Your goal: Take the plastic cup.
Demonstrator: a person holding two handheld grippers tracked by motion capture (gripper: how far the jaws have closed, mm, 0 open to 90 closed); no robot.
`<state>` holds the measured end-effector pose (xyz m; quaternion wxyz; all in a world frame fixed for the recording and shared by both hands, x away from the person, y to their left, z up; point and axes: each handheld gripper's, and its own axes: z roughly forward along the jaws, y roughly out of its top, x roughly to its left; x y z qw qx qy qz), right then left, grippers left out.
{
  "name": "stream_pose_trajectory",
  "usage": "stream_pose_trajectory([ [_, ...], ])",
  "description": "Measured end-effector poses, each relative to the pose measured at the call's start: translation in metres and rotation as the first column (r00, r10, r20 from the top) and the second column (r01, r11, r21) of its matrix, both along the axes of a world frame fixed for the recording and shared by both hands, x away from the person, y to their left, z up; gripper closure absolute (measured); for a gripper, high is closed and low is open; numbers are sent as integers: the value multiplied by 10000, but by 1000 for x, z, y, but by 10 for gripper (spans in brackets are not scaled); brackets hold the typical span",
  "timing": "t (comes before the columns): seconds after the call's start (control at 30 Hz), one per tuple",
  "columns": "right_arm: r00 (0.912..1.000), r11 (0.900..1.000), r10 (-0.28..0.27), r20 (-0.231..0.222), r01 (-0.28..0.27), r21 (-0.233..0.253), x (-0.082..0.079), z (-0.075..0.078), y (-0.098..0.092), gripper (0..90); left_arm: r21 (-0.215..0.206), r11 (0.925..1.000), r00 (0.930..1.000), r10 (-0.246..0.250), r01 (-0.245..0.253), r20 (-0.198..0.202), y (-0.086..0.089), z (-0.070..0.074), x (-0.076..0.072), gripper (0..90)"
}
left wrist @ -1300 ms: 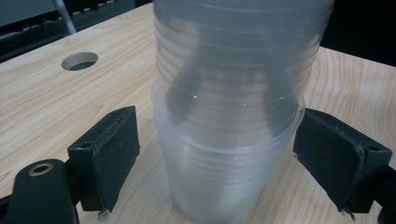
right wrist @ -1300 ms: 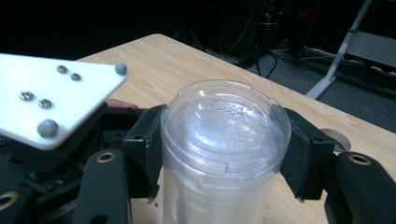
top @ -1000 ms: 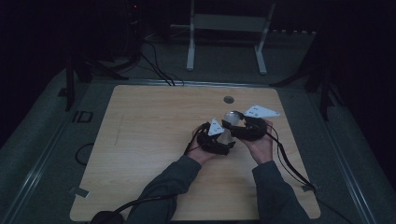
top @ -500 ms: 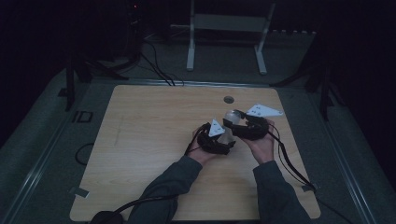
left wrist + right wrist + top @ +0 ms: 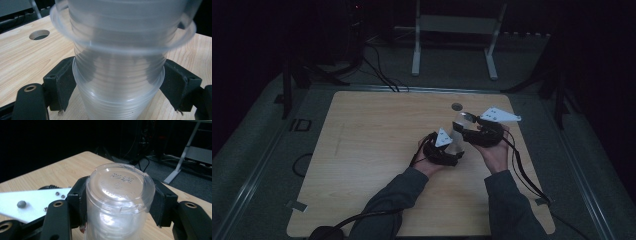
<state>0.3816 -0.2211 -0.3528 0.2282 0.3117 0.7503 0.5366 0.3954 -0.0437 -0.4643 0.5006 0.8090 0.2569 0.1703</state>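
Grippers meet near the table's round hole (image 5: 456,106) — left gripper (image 5: 117,85) clamps the clear cup stack (image 5: 120,95), right gripper (image 5: 117,197) grips an upturned cup (image 5: 120,192).

Clear ribbed plastic cups (image 5: 120,82) – nested, upside down, base (image 5: 119,183) up – stand near the table's far right.

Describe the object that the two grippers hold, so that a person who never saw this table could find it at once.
On the wooden table, look right of centre, just below the round hole near the far edge. There the left gripper and right gripper meet around a stack of clear plastic cups. It is see-through and ribbed, unlike the black grippers beside it.
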Motion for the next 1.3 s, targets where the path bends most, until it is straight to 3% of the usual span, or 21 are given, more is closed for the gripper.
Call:
stream_pose_trajectory([
  [0.7, 9986, 9996, -81, 516, 66, 288, -6, 22, -3, 406, -10, 10000, 9999, -39, 39, -98, 1, 0, -1, 189],
  [1.3, 9944, 9980, -261, 1026, 200, 595, -15, 43, -13, 406, -322, 9995, 10000, -12, 11, -36, 8, 10, -6, 149],
])
